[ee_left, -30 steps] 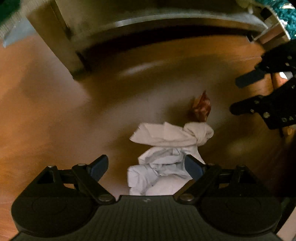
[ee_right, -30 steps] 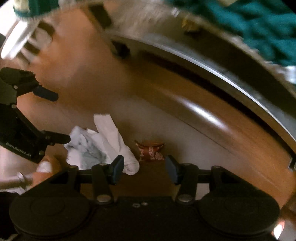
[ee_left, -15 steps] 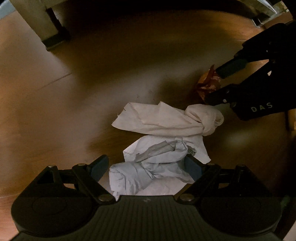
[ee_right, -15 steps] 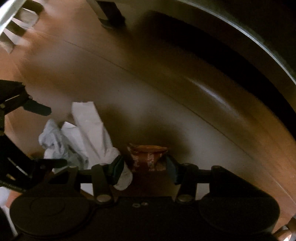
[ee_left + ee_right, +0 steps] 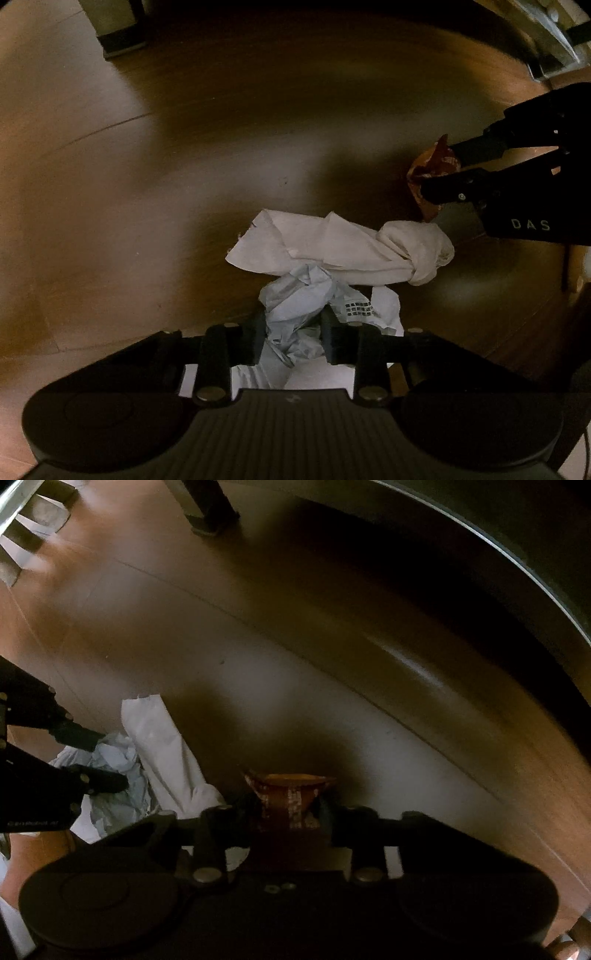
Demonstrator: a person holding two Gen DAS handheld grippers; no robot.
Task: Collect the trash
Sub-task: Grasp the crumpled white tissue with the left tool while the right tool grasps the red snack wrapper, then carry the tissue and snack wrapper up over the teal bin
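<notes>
The left tool has just been closing and pinches the crumpled grey paper – the right tool has just been closing on the red wrapper, both on the floor.

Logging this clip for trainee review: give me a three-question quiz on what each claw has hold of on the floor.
1. True or false: the left claw is shut on the crumpled grey-blue paper.
2. What does the right claw grip? A) white tissue B) red-brown snack wrapper C) chair leg
3. Fill in: the twisted white tissue lies on the wooden ____.

Key: 1 true. 2 B, the red-brown snack wrapper; both claws have just been closing on their pieces. 3 floor.
</notes>
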